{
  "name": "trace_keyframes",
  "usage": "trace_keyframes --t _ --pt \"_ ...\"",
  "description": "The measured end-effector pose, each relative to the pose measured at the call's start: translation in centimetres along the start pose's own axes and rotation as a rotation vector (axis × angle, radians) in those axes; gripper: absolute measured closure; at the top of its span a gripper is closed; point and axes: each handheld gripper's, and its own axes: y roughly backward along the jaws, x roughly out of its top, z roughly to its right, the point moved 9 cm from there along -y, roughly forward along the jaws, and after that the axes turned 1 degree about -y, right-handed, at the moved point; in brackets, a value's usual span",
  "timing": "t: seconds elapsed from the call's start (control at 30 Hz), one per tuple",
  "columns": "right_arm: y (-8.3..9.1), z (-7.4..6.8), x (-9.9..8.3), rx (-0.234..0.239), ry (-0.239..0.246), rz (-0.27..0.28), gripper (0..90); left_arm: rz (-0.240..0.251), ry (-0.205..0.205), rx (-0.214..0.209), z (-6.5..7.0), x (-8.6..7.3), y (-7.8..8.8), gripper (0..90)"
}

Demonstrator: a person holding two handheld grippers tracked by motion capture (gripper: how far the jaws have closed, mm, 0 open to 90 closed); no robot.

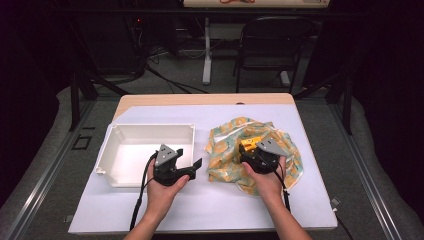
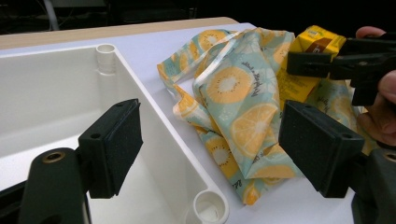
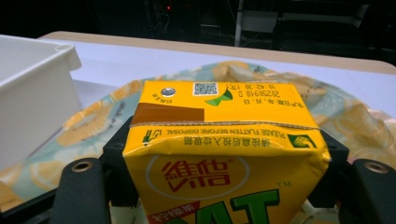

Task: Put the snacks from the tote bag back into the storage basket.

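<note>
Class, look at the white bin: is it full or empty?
Empty: the white bin shows only its bare floor and walls.

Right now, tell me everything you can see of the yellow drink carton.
The yellow drink carton is a small box-shaped paper carton with red characters, green letters, a printed date, a QR code and a foil-covered straw hole on top. Its folded top flaps are sealed flat. The right gripper holds it by two opposite sides, jaws pressing on them, above the fruit-print cloth on the table. It appears intact and unopened, to the right of the white bin.
</note>
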Motion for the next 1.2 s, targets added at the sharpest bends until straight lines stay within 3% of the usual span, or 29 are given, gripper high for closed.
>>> trace_keyframes --t 0.5,1.2 --pt "1.5 -1.1 3.6 0.024 -0.006 0.034 29.1 0.024 -0.012 -0.025 0.4 0.4 0.2 21.8" --pt "3.7 -3.5 5.7 0.086 0.005 0.066 29.2 0.028 -0.051 -0.079 2.1 0.2 -0.4 19.1"
